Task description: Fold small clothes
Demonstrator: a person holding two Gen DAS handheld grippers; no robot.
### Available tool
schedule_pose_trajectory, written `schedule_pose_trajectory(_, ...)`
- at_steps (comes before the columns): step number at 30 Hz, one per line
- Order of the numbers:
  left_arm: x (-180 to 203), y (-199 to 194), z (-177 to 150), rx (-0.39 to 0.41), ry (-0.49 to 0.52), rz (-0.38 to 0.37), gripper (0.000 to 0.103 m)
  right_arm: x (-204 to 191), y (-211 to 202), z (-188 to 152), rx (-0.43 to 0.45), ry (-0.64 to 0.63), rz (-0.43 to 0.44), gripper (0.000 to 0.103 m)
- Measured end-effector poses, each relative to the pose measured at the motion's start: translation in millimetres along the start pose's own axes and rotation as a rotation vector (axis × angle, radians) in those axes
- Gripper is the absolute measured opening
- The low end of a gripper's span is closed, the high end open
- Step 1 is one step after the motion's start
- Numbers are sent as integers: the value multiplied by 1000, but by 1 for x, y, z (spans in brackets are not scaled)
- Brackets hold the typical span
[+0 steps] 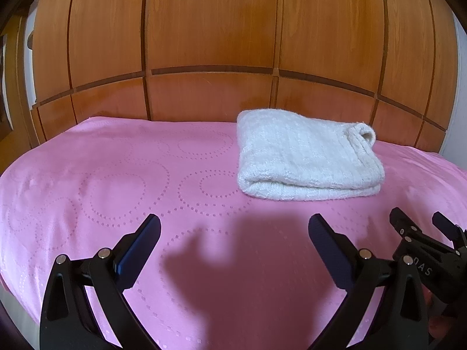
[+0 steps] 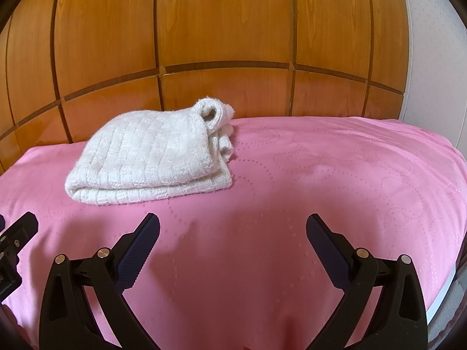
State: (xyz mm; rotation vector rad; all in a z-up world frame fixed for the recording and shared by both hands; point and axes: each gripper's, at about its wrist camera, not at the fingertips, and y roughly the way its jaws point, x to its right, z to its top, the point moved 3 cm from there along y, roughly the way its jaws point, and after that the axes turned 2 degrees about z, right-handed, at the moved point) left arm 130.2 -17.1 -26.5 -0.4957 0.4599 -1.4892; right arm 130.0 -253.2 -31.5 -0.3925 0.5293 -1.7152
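Observation:
A white knitted garment point(image 1: 306, 154) lies folded in a thick stack on the pink bedspread point(image 1: 116, 175); a rolled cuff sticks up at its far right corner. It also shows in the right wrist view point(image 2: 149, 157), left of centre. My left gripper point(image 1: 233, 233) is open and empty, above the bedspread, short of the garment and to its left. My right gripper point(image 2: 233, 233) is open and empty, short of the garment and to its right. The right gripper shows at the right edge of the left wrist view point(image 1: 423, 227).
A wooden panelled wardrobe point(image 1: 210, 29) stands right behind the bed. The bedspread point(image 2: 335, 175) drops away at the left and right edges. A white wall point(image 2: 432, 43) is at the far right. The left gripper's body point(image 2: 14, 239) shows at the left edge of the right wrist view.

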Motion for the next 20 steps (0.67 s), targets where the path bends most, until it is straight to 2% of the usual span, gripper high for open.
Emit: schedule_pose_trajectory(20, -1, 11, -1, -61, -17, 6, 101, 3, 3, 0, -12, 16, -2, 99)
